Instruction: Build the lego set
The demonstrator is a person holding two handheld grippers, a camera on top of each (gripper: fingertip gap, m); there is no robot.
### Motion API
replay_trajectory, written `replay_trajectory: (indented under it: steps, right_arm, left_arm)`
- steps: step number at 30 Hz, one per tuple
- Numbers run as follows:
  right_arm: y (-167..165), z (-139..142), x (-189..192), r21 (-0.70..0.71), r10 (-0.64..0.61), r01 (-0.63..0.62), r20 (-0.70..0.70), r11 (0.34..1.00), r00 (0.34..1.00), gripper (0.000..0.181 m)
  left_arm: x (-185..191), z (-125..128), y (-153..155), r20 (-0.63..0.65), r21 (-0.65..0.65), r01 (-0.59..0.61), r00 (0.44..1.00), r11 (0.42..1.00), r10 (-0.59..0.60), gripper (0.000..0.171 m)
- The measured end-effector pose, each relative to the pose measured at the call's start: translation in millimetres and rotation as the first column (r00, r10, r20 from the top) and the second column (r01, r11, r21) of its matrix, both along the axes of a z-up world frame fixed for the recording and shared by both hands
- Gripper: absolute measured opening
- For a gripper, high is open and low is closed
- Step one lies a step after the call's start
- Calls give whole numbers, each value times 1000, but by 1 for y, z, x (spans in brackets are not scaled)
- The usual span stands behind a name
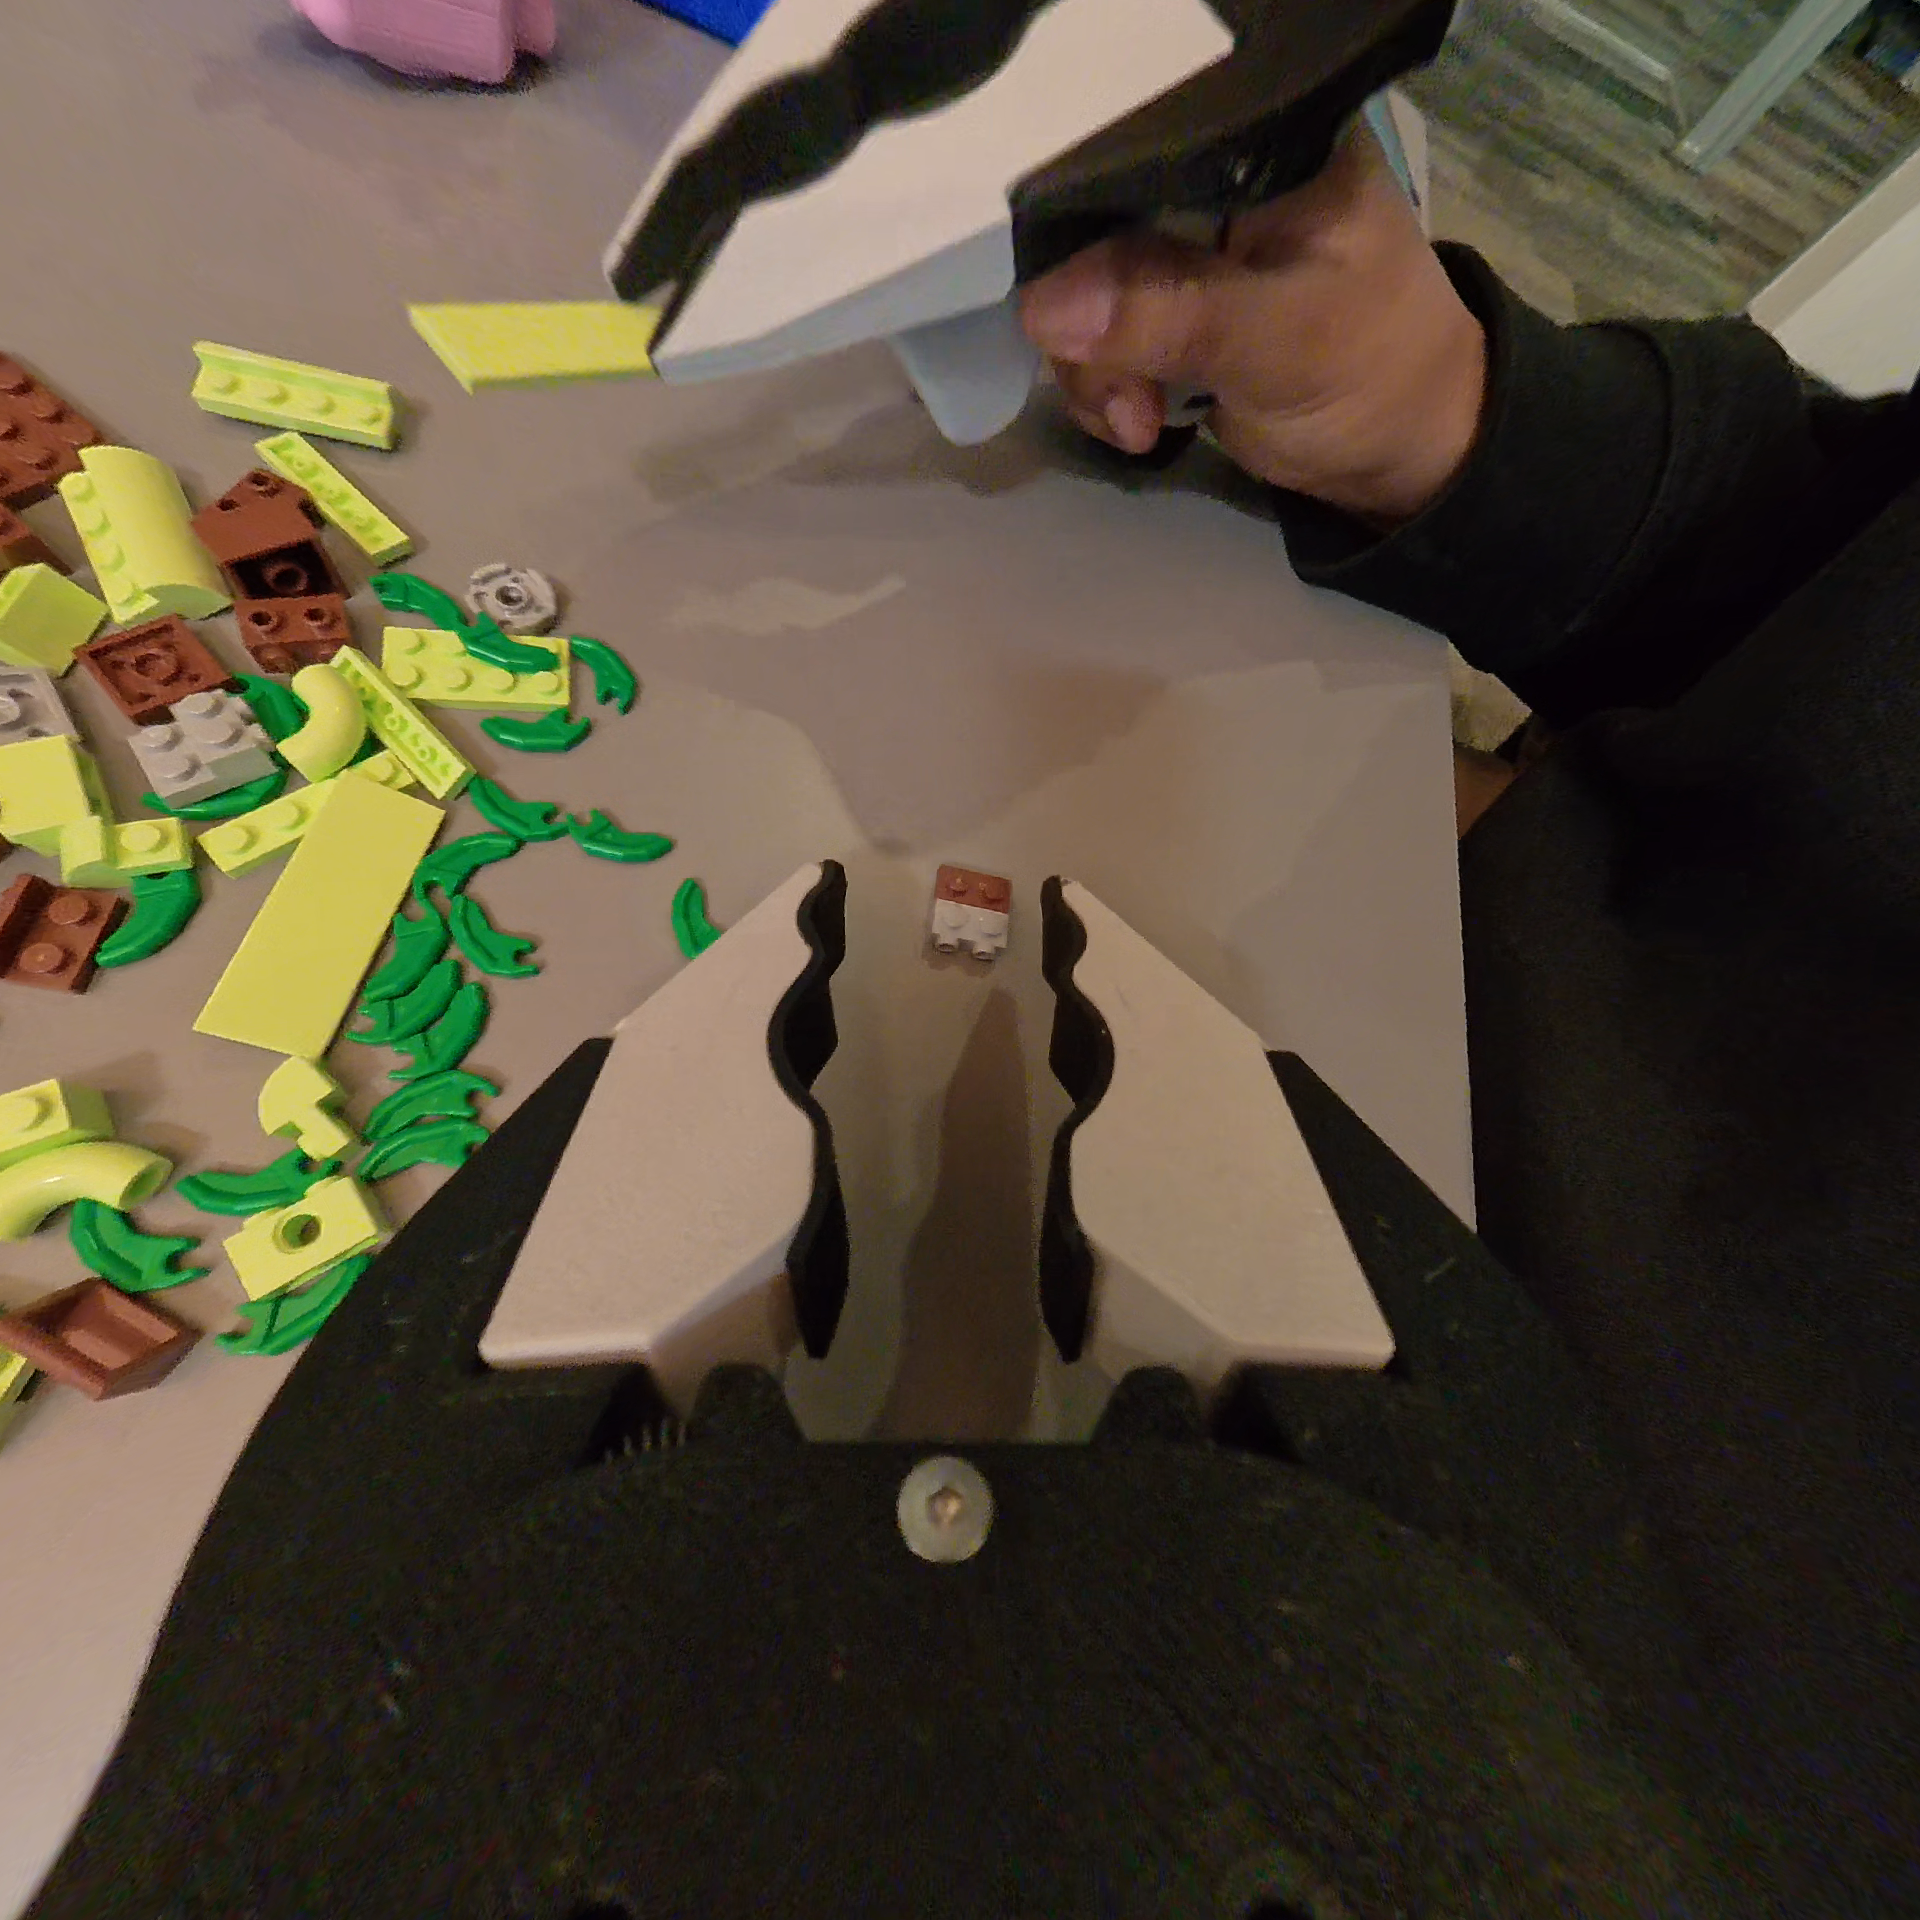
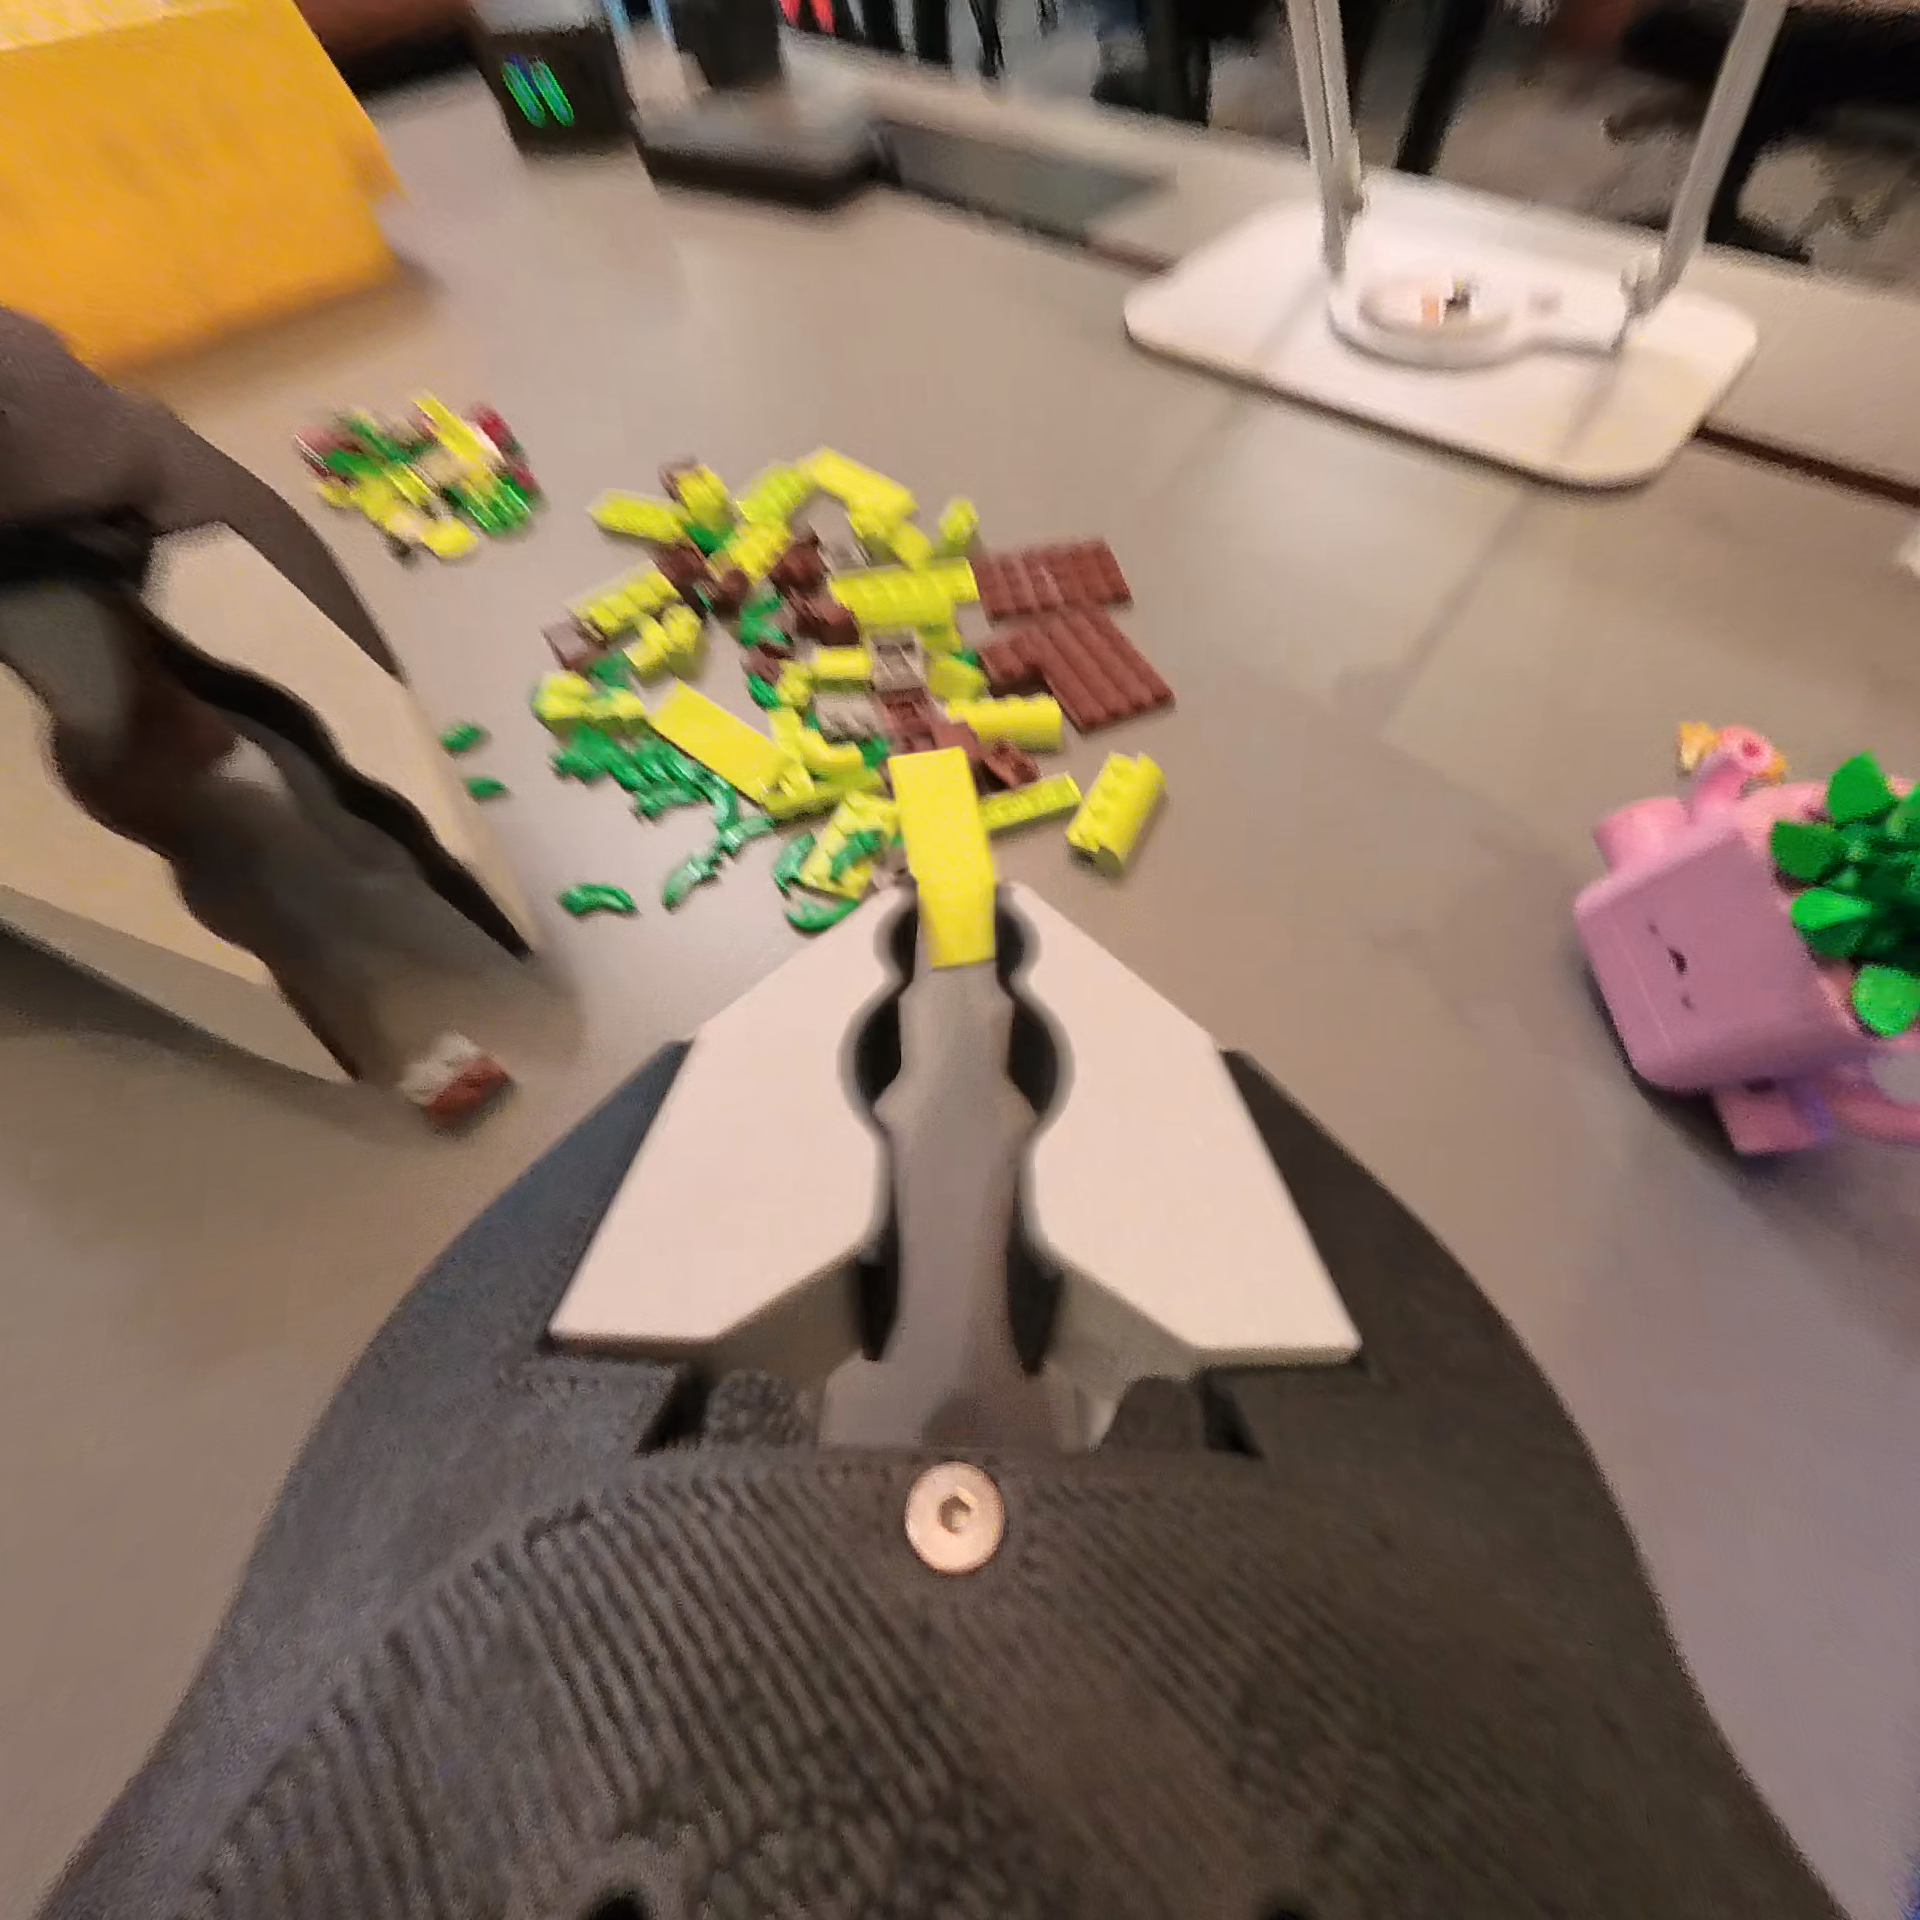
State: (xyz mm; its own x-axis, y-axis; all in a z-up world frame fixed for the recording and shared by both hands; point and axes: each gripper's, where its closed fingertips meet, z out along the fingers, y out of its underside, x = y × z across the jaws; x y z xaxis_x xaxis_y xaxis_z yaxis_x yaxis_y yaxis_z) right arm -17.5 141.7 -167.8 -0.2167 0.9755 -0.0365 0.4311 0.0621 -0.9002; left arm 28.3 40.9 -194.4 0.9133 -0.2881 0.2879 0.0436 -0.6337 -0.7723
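My left gripper (image 1: 943,883) is open and empty, its tips on either side of a small brown-and-grey brick stack (image 1: 971,912) on the grey table; the stack also shows in the right wrist view (image 2: 457,1078). My right gripper (image 2: 956,914) is shut on a flat lime tile (image 2: 943,852) and holds it above the table. In the left wrist view the right gripper (image 1: 649,301) holds that tile (image 1: 535,343) at the upper middle. A pile of lime, brown and green pieces (image 1: 260,810) lies at the left.
A pink built model with green leaves (image 2: 1756,956) stands at the right. A white stand base (image 2: 1455,353) sits at the far right, a yellow box (image 2: 177,177) at the far left. The table edge (image 1: 1460,935) runs close on my right side. Tip to tip, the grippers are about 12 cm apart.
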Motion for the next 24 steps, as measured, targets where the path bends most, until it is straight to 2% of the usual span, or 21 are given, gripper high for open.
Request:
replay_trajectory:
  steps: [1,6,14,16,22,24]
  right_arm:
    - [2,-5,0,15,-11,10,28,1000,1000,0]
    - [6,-16,-1,43,-37,33,94,999,995,0]
    - [0,-14,0,-1,14,-14,91,1000,996,0]
    - [-1,-15,0,-4,18,-18,97,1000,995,0]
    - [-3,-18,0,0,35,-35,114,999,993,0]
    - [-4,-18,0,2,38,-38,112,999,993,0]
  left_arm:
    - [-4,1,1,12,6,-24,1000,1000,24,35]
    - [-42,15,1,71,81,-184,981,980,178,31]
    - [-111,28,-15,107,124,-424,905,897,412,31]
    - [-127,27,-17,72,120,-467,884,876,462,30]
    - [-193,24,-21,-180,75,-581,792,810,584,27]
    - [-204,21,-17,-182,22,-584,796,811,578,28]
